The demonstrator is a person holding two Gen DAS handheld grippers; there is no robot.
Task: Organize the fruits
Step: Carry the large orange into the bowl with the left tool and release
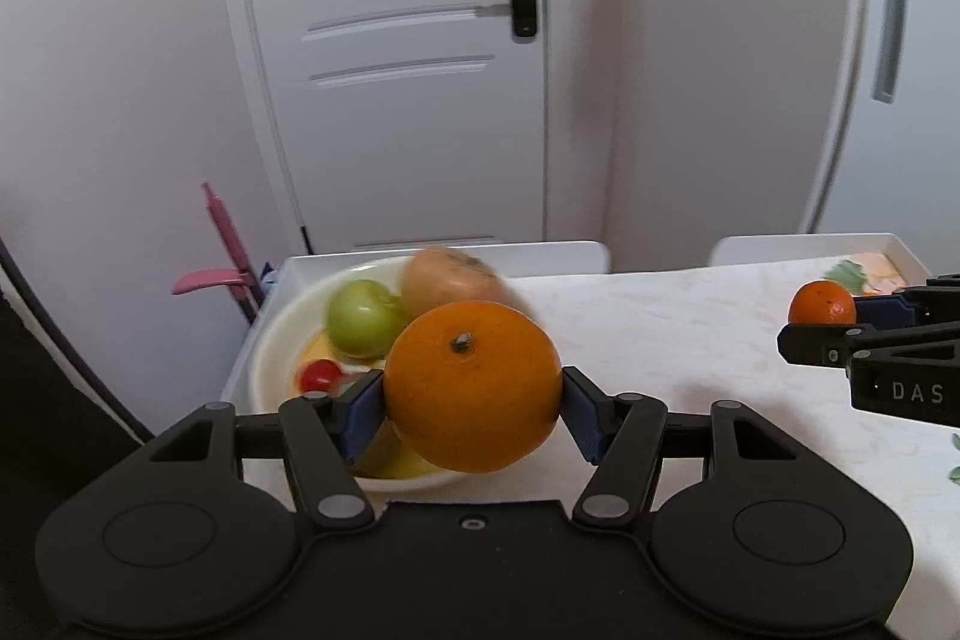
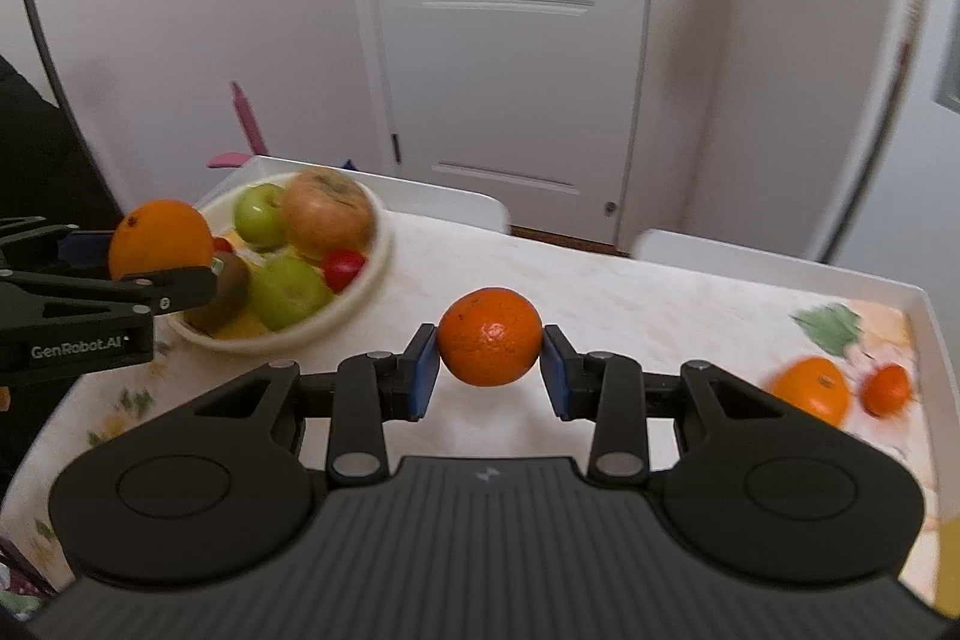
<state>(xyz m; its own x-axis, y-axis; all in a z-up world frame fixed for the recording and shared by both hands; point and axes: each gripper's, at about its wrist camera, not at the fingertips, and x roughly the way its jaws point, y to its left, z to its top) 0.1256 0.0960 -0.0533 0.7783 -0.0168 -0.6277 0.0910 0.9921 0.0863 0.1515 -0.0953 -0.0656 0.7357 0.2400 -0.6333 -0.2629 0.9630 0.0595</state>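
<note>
Orange [image 1: 472, 387] clamped in left tool [image 1: 472, 403] over bowl rim [image 1: 273, 334]; right tool [image 2: 489, 361] clamps mandarin [image 2: 489, 336] above table [image 2: 630, 304].

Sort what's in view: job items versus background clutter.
Job:
left claw shut on large orange
right claw shut on small reddish mandarin
cream round bowl of mixed fruit
two loose oranges at the table's right end

Lying about:
white panelled door
pink plastic handle
</note>
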